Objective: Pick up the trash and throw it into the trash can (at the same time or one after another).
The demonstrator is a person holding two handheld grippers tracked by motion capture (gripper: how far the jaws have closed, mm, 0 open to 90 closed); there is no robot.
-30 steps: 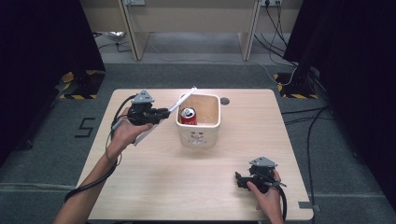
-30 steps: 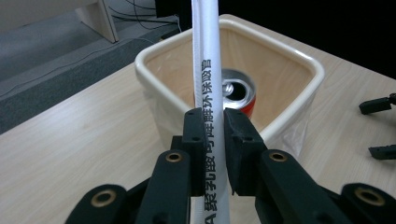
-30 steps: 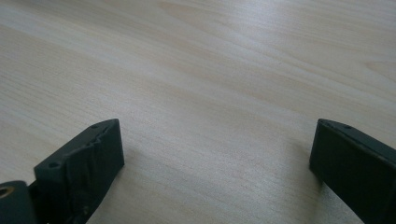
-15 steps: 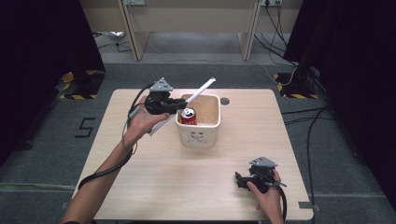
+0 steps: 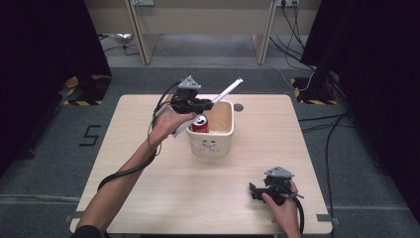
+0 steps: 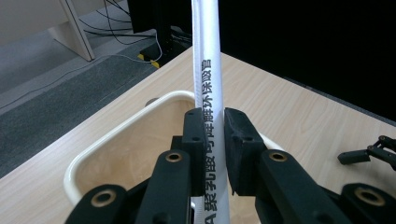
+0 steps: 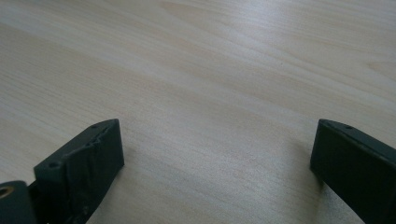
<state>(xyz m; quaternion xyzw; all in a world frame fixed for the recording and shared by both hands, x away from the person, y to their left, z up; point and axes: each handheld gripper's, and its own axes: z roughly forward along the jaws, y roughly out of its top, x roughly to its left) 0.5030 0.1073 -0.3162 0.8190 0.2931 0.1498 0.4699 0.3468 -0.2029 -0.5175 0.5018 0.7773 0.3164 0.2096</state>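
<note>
1. Pale wood table nearest the person; the right gripper rests on it at the near right corner, jaws wide apart with bare wood between them, nothing held.
2. Right gripper idle, well apart from the tub and from the left gripper.
3. Cream plastic tub mid-table, just beyond and below the left gripper's tips. A red can stands upright inside, at the tub's left side.
4. Left gripper is held up over the tub's far-left rim, jaws clamped on a white paper-wrapped straw. In the left gripper view the straw runs straight up between the pads with black printed characters along it; the tub rim curves below.
5. Straw sticks out past the jaw tips up and away over the tub; its lower end passes back beneath the hand, towards the can.
6. Likely step: getting the straw to the can or into the tub. To do it well: keep the clamp firm but not crushing, since the wrapper looks slippery and the straw is thin; tilt the wrist so the straw's lower end aims down inside the rim; lower slowly; avoid knocking the can over.
7. Whether the can is open: cannot tell.
</note>
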